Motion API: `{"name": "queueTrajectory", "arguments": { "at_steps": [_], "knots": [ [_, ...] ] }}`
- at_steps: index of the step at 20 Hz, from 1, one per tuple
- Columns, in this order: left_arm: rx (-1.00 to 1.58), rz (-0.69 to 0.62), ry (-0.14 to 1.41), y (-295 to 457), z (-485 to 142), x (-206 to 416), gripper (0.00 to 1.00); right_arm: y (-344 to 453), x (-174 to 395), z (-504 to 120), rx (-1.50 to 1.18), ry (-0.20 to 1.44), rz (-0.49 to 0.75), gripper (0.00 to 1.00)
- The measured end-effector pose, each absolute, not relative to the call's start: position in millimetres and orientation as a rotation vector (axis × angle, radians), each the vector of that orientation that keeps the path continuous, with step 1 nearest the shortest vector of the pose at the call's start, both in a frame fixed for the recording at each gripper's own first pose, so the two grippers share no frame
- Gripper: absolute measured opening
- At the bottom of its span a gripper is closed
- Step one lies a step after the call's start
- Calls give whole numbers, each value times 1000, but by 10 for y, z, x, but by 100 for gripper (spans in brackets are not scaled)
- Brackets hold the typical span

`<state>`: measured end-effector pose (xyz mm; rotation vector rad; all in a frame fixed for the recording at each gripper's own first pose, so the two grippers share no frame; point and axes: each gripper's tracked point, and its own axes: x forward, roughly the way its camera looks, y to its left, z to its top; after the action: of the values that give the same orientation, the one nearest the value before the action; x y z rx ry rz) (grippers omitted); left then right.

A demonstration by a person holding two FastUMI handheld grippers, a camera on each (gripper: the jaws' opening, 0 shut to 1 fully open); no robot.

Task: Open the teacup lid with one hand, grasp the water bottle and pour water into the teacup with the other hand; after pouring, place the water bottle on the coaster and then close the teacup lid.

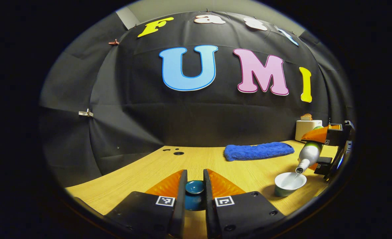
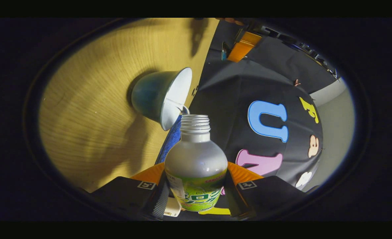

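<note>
In the left gripper view I see my left gripper (image 1: 195, 186) low over the wooden table (image 1: 156, 172), its 2 fingers closed in on the teacup lid (image 1: 195, 187), a dark blue-green piece clamped between them and held off to the left of the cup. Each finger body carries 1 small square black-and-white marker tag; it is a coded pattern, not writing I can read. Off to the right in that same view the teacup (image 1: 289, 183) stands open on the table, white inside with a blue-green outer wall, and the right gripper (image 1: 325, 151) holds the water bottle (image 1: 309, 154) tipped neck-down, its mouth just above the cup's rim with a thin stream running into the cup. Behind them a folded blue towel (image 1: 258, 151) lies flat on the table, and near the far right corner sits a white toaster (image 1: 307, 128) with a slice of toast (image 1: 306, 117) poking from its top. In the right gripper view the right gripper's 2 fingers press on the bottle's labelled lower body from either side. The bottle's cap is off, its threaded neck bare, and its upper body is frosted. The label (image 2: 199, 191) is green and yellow with printed characters, too small and warped for me to read, so I cannot name a brand.
</note>
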<state>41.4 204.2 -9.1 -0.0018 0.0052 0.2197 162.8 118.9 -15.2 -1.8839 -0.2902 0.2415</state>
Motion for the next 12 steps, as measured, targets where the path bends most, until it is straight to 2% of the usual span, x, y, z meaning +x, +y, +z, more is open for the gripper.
{"name": "queueTrajectory", "arguments": {
  "at_steps": [3, 4, 12],
  "knots": [
    [-2, 220, 5, 2045, -88, 420, 29, 1202, 1647, -168, -1902, -295, 249, 72],
    [-2, 220, 5, 2045, -92, 416, 29, 1215, 1664, -150, -1910, -302, 246, 74],
    [-2, 220, 5, 2047, -92, 419, 29, 1303, 1633, -39, -1960, -370, 246, 74]
  ]
}}
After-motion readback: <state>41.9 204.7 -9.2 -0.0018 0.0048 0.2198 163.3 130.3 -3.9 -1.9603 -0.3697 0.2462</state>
